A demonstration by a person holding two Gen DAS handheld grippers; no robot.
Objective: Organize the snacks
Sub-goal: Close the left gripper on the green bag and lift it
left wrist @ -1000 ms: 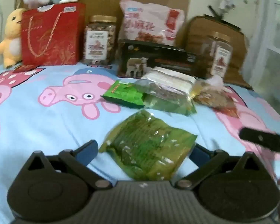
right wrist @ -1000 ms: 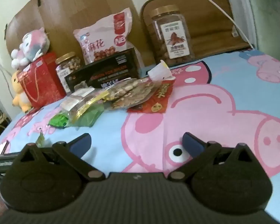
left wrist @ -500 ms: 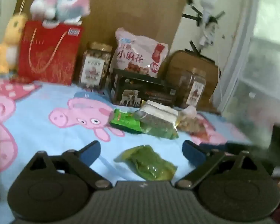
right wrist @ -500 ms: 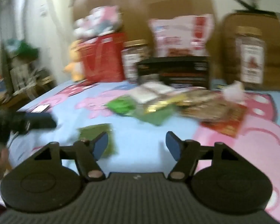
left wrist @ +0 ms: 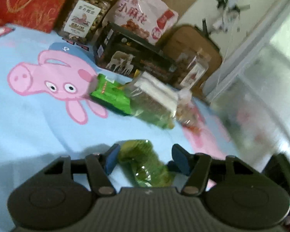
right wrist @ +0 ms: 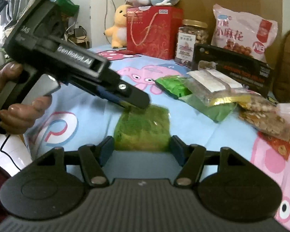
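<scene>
Green snack pouch (right wrist: 142, 128) flat on the bed (right wrist: 83, 133), directly ahead of the right hand-held gripper (right wrist: 141, 148) and framed between its blue fingertips. Right jaws spread wide, nothing held. Left hand-held gripper (left wrist: 145, 157) at the same pouch (left wrist: 145, 161), jaws apart on either side of it; left fingertip (left wrist: 111, 159) about touching the pouch edge, right one just clear, no grip yet by the look of it. From the right wrist view, left tool's nose over the pouch's far edge, contact hard to tell.

Likely a light, soft, vacuum-packed film pouch: limp, glossy, probably slippery, prone to sagging and folding when lifted by one end. Best taken across a short edge or at a sealed seam, pinched well in, not by the bulging middle. Crushing risk low, slipping risk higher.

Beyond the pouch, farther ahead: a heap of other snack bags (right wrist: 208, 94), then a black box (right wrist: 234, 67), a nut jar (right wrist: 191, 38) and a pink bag (right wrist: 241, 32) at the back.
</scene>
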